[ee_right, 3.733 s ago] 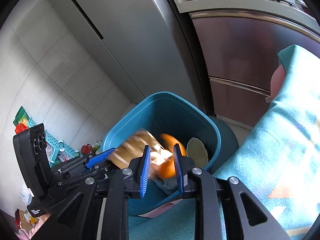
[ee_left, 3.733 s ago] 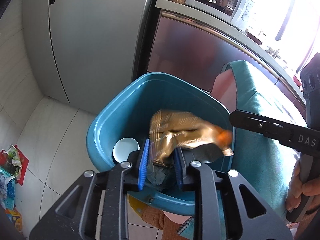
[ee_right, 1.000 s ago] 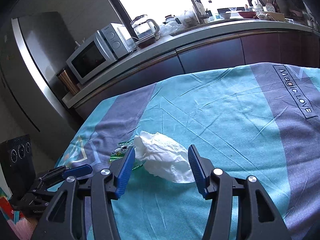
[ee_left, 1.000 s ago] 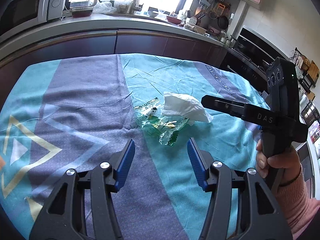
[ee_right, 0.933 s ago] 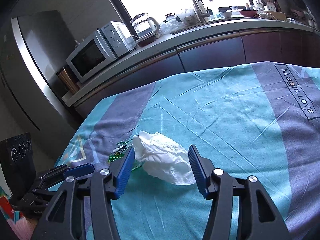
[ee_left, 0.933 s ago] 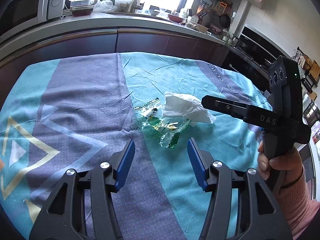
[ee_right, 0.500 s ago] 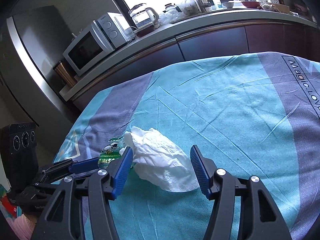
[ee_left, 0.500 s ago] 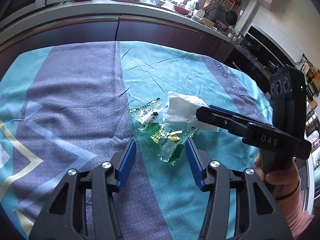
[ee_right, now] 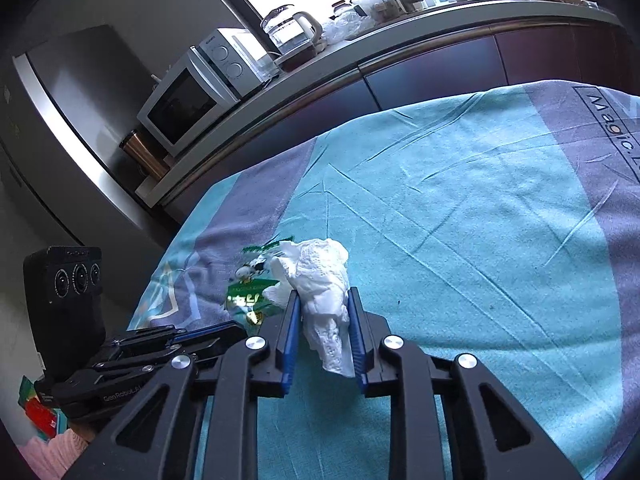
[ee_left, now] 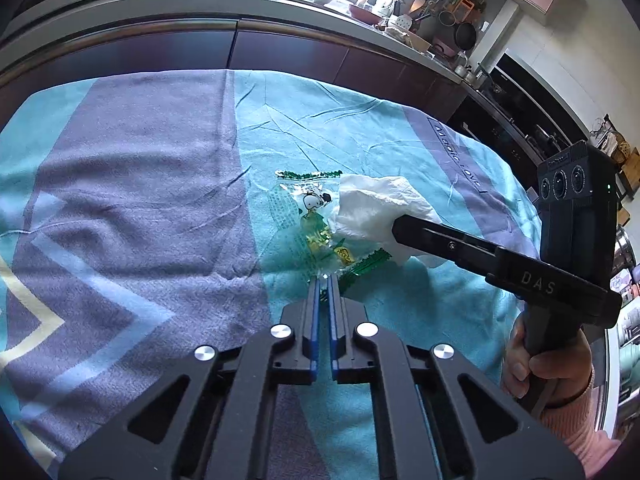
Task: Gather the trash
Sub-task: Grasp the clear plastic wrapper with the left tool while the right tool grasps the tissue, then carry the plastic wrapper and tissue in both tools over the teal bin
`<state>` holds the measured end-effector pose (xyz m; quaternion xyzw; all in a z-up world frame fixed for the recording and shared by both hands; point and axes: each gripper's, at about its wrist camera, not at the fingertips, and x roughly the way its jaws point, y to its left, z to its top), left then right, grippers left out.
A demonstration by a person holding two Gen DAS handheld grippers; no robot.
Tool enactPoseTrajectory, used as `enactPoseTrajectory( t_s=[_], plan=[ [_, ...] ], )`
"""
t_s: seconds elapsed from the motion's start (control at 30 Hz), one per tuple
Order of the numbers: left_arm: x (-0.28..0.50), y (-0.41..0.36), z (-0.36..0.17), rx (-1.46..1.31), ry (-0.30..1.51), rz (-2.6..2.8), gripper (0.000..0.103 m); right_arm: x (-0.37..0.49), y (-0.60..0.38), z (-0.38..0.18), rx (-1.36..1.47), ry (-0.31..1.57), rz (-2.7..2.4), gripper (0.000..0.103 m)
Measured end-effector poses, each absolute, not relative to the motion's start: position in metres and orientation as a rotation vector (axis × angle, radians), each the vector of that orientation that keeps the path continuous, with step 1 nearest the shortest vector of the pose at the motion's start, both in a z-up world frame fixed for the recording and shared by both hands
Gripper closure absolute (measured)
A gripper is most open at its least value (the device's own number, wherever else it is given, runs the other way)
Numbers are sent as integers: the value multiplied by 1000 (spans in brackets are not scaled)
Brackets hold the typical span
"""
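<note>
White crumpled tissue (ee_right: 324, 280) on teal-purple tablecloth (ee_right: 460, 220), pinched between closing right gripper (ee_right: 324, 312) pads | green clear wrapper (ee_left: 308, 224) just beside, edge clamped in left gripper (ee_left: 324, 280), jaws together | microwave (ee_right: 188, 100), kettle (ee_right: 292, 32) only in right view

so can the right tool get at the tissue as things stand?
Yes, it looks so. The right tool is closing with the tissue already between its pads. The green wrapper beside it is in the left tool, not in the way.
</note>
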<state>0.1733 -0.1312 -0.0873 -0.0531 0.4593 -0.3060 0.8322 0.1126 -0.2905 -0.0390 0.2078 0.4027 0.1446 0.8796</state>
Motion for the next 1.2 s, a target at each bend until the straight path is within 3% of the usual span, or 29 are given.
enactPoseTrajectory(
  t_s=[0.13, 0.2, 0.27, 0.3, 0.47, 0.53, 0.87, 1.2],
  plan=[
    [172, -129, -86, -114, 966, -658, 100, 112, -289, -39, 434, 842, 312, 84],
    [172, -127, -84, -116, 960, -647, 91, 112, -287, -40, 432, 846, 317, 84],
    [173, -125, -83, -120, 955, -632, 69, 113, -286, -40, 427, 850, 320, 84],
    [174, -124, -83, -116, 952, -618, 65, 113, -285, -40, 425, 851, 323, 84],
    [183, -126, -83, -119, 961, -619, 62, 115, -282, -41, 417, 862, 335, 84],
    [184, -130, -84, -116, 968, -634, 63, 115, -281, -41, 415, 865, 341, 84],
    [178, -135, -80, -110, 948, -648, 97, 115, -281, -40, 411, 861, 351, 85],
    [160, -113, -65, -85, 884, -628, 102, 106, -273, -35, 419, 839, 378, 85]
  ],
)
